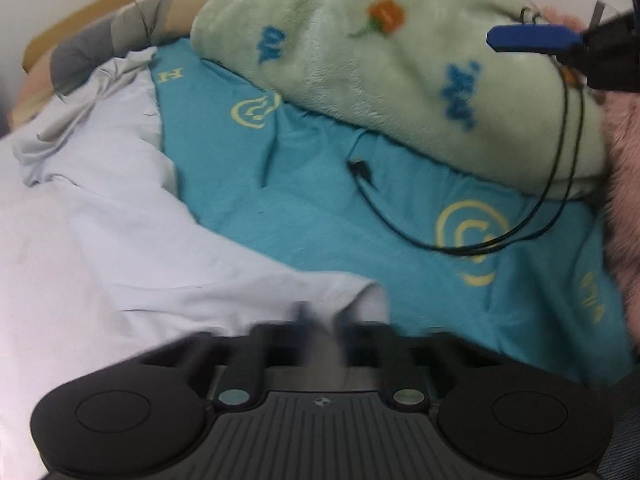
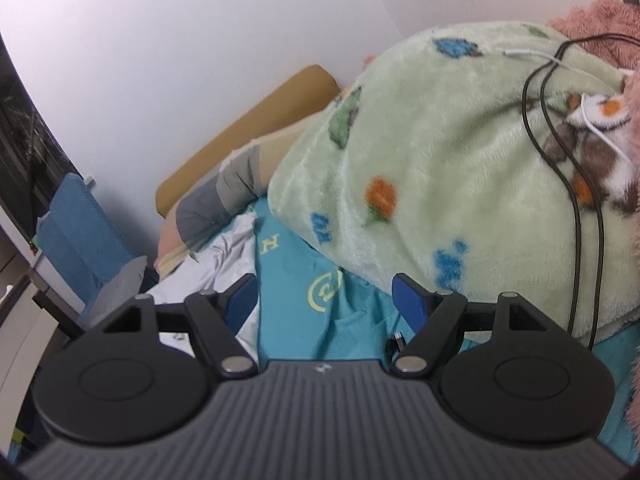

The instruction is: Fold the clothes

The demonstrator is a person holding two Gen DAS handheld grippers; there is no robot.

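Observation:
A pale white garment (image 1: pixel 120 220) lies crumpled on the teal bed sheet (image 1: pixel 300 200), filling the left of the left wrist view. My left gripper (image 1: pixel 322 320), blurred at the bottom, is shut on the garment's near right corner, and a fold of cloth rises between its fingers. In the right wrist view the same garment (image 2: pixel 224 264) shows beyond the left finger. My right gripper (image 2: pixel 324 300) stands open above the teal sheet (image 2: pixel 292 304), nothing between its blue pads. One of its blue fingers (image 1: pixel 532 38) shows at the upper right of the left wrist view.
A bulky green fleece blanket (image 1: pixel 380 60) (image 2: pixel 440 160) is heaped on the right, with black cables (image 1: pixel 400 220) (image 2: pixel 576 240) trailing off it onto the sheet. A pink fluffy blanket (image 1: pixel 624 200) borders the right edge. A grey garment (image 2: pixel 216 200) and a tan headboard (image 2: pixel 240 128) lie at the far end.

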